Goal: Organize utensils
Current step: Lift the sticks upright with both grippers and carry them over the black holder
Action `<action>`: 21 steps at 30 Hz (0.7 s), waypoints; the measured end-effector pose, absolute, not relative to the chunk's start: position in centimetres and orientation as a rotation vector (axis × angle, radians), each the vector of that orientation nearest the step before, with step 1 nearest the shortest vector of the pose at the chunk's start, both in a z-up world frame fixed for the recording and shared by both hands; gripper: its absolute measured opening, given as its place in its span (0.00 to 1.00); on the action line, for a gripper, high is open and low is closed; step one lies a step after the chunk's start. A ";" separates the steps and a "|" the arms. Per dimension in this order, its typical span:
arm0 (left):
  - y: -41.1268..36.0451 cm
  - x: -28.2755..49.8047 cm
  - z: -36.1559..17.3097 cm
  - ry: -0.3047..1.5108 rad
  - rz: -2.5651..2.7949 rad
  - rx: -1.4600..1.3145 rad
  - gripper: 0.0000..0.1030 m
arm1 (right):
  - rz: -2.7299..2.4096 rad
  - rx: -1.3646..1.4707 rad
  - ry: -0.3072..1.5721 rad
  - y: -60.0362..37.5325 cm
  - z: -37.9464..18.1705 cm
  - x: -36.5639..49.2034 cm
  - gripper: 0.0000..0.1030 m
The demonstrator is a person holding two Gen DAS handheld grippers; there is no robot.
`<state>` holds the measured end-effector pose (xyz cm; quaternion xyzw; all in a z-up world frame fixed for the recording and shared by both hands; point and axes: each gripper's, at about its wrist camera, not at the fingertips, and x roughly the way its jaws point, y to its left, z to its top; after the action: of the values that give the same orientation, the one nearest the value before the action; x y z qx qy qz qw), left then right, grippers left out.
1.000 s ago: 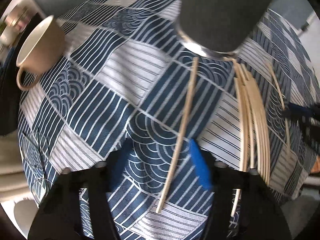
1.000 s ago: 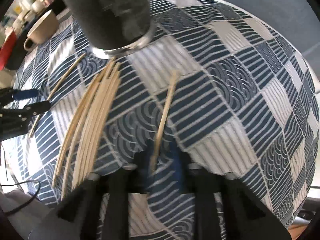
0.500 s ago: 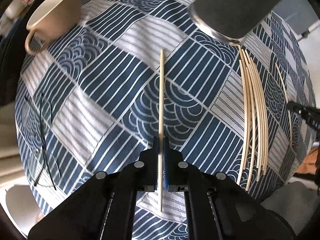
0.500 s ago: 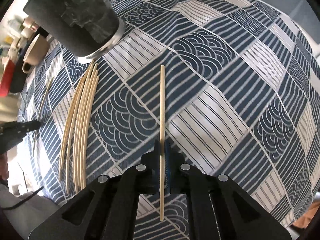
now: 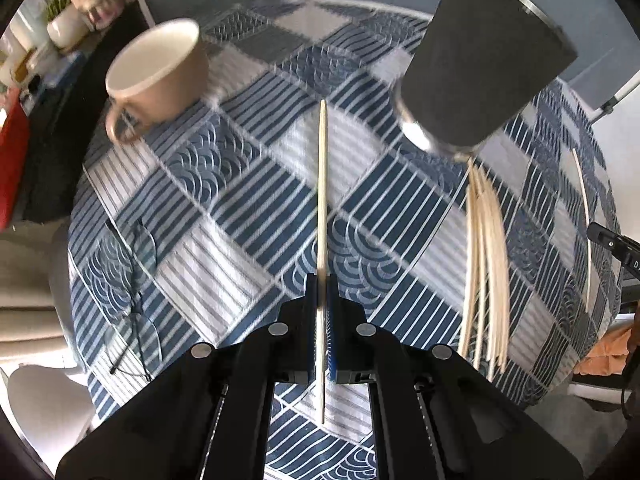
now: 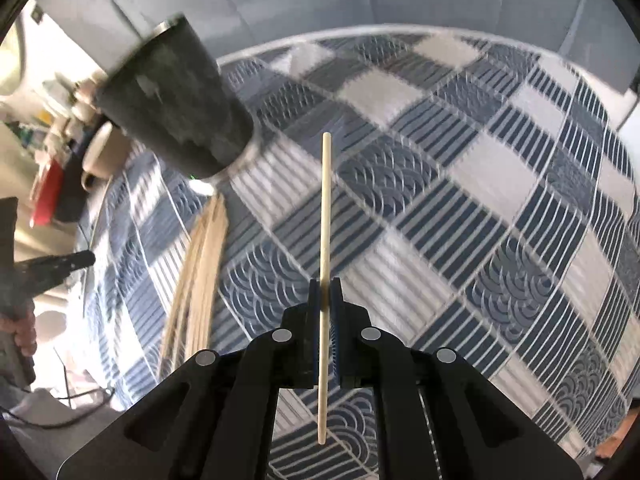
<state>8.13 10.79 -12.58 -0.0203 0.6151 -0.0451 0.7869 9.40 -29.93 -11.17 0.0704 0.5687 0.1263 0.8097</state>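
your left gripper point(image 5: 321, 284) pinches a stick point(image 5: 321, 184), your right gripper point(image 6: 324, 288) its own stick point(image 6: 325, 216), both above the cloth point(image 5: 248, 200). only the left view shows the mug point(image 5: 160, 72) whole. dark cup point(image 5: 480, 56) stands beside the bundle point(image 5: 484, 264); open cloth right.

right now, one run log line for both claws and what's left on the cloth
left claw: shut on chopstick | right claw: shut on chopstick | chopstick bundle: on tablecloth by dark cup
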 end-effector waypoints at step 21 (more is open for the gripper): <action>3.5 14.7 -0.8 1.107 -0.256 -0.143 0.04 | 0.523 0.118 0.818 -23.4 1.7 15.0 0.04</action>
<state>14.71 3.48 -0.82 -0.0674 0.5237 -0.1212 0.8405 15.03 -23.36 1.74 0.0569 0.3928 0.2512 0.8828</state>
